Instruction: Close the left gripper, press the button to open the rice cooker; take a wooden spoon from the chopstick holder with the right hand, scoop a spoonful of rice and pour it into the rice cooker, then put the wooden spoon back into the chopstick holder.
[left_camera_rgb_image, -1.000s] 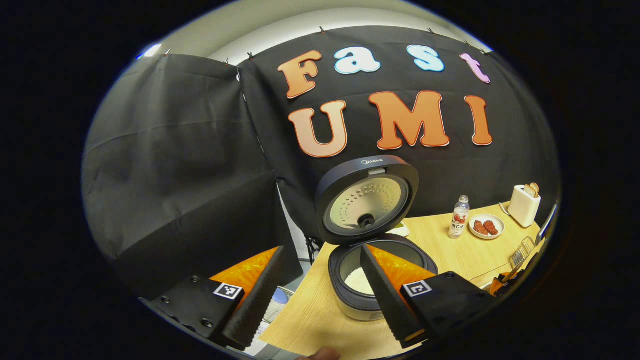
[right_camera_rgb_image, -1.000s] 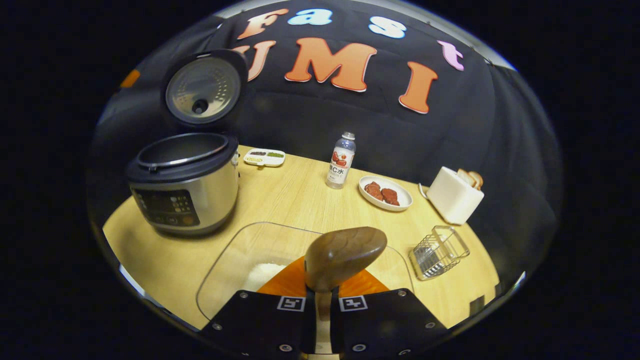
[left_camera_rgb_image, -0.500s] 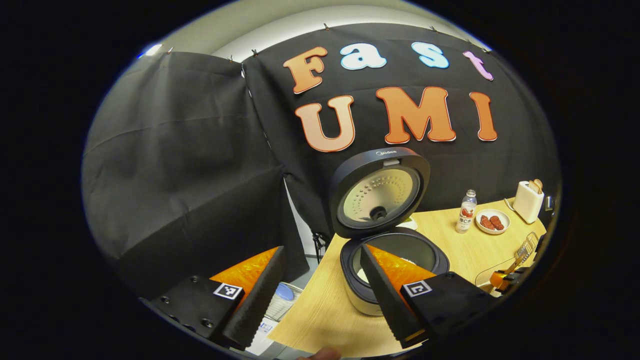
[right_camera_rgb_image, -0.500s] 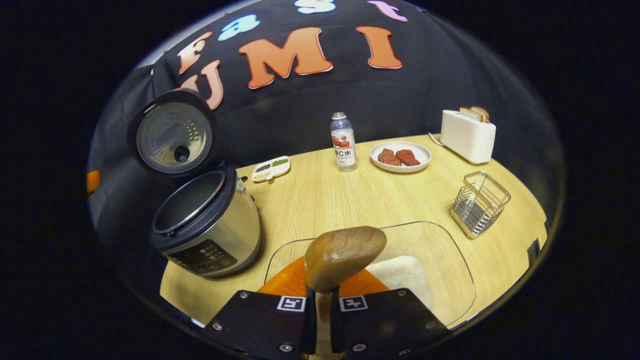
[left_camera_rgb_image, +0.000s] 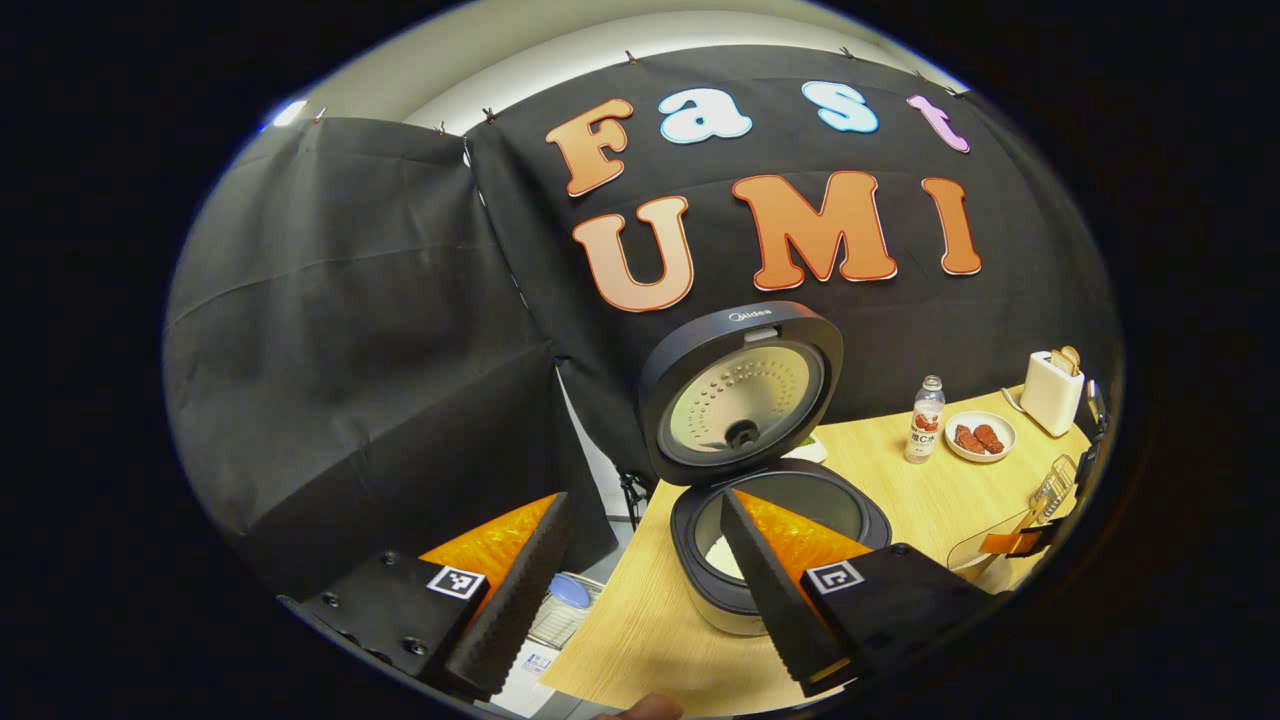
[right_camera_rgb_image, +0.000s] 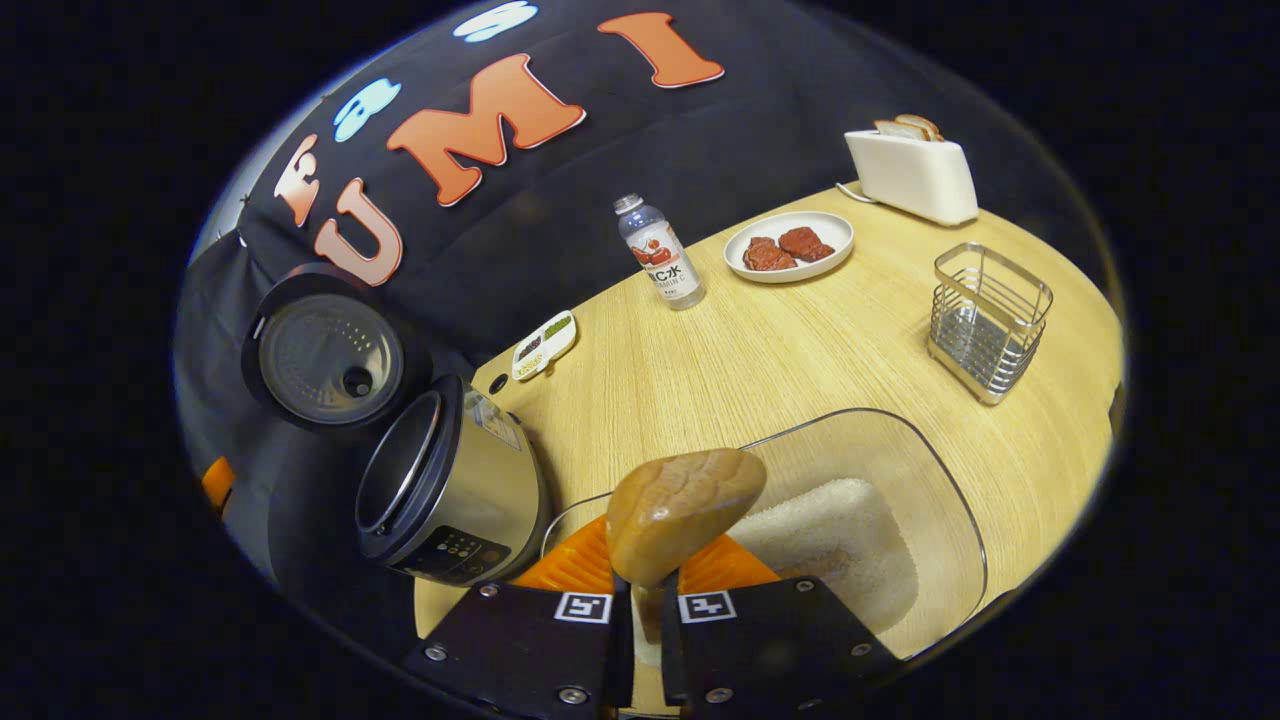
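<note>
Left gripper view: left gripper (left_camera_rgb_image: 640, 590) hangs with jaws wide apart, rice cooker (left_camera_rgb_image: 780, 540) just beyond it, lid up (some rice inside).

Right gripper view: right gripper (right_camera_rgb_image: 640, 610) clamps the wooden spoon (right_camera_rgb_image: 685, 512) over the glass dish (right_camera_rgb_image: 930, 470) of rice, right of the cooker; chopstick holder (right_camera_rgb_image: 988, 320) farther right.

Right gripper (right_camera_rgb_image: 640, 640) clamped on spoon (right_camera_rgb_image: 683, 510) handle, bowl over glass dish (right_camera_rgb_image: 940, 480) of rice (right_camera_rgb_image: 830, 535). Cooker (right_camera_rgb_image: 450, 490) left, lid (right_camera_rgb_image: 325, 347) up. Holder (right_camera_rgb_image: 985, 320) far right; bottle (right_camera_rgb_image: 660, 252), plate (right_camera_rgb_image: 790, 245), toaster (right_camera_rgb_image: 912, 172) at far edge of table (right_camera_rgb_image: 760, 360).
</note>
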